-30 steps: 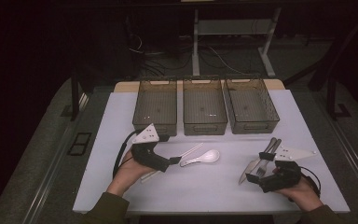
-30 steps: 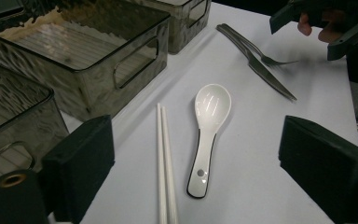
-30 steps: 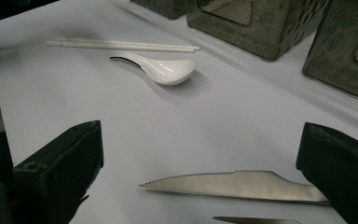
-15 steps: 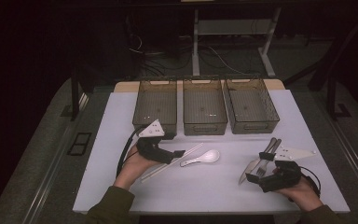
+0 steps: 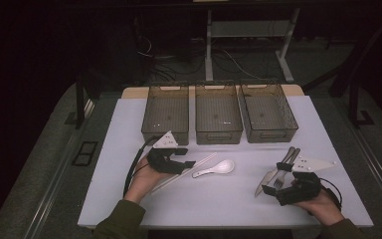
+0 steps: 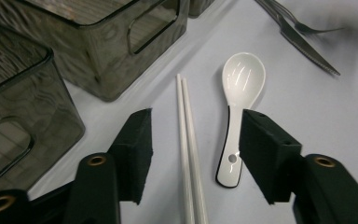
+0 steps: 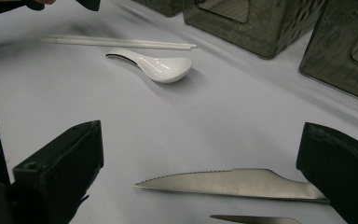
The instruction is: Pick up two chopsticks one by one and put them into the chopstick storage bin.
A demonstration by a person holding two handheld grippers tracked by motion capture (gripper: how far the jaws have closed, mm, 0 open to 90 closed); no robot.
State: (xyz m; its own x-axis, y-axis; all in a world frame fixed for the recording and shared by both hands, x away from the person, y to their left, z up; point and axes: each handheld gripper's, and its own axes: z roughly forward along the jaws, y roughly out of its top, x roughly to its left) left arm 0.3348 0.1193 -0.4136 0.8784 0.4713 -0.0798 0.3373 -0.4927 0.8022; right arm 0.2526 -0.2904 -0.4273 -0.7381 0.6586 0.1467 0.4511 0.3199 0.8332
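Observation:
A pair of white chopsticks (image 5: 206, 160) (image 6: 186, 140) lies left of centre on the white table, with a white ceramic spoon (image 5: 218, 168) (image 6: 242, 79) beside it. My left gripper (image 5: 186, 164) (image 6: 196, 140) is low over them. Its jaws have just been closing and stand half apart, with the chopsticks and the spoon's handle between them, untouched. At the right, a serrated knife (image 5: 266, 181) (image 7: 233, 183) and a fork (image 5: 283, 174) lie side by side. My right gripper (image 5: 273, 191) (image 7: 200, 144) stands wide open astride the knife blade.
Three dark see-through bins (image 5: 166, 112) (image 5: 218, 112) (image 5: 267, 109) stand in a row at the back of the table (image 5: 229, 204), all apparently empty. The table's front edge runs just behind both hands.
My left gripper's jaws have narrowed around the chopsticks and it has edged slightly toward them. The right hand has not moved.

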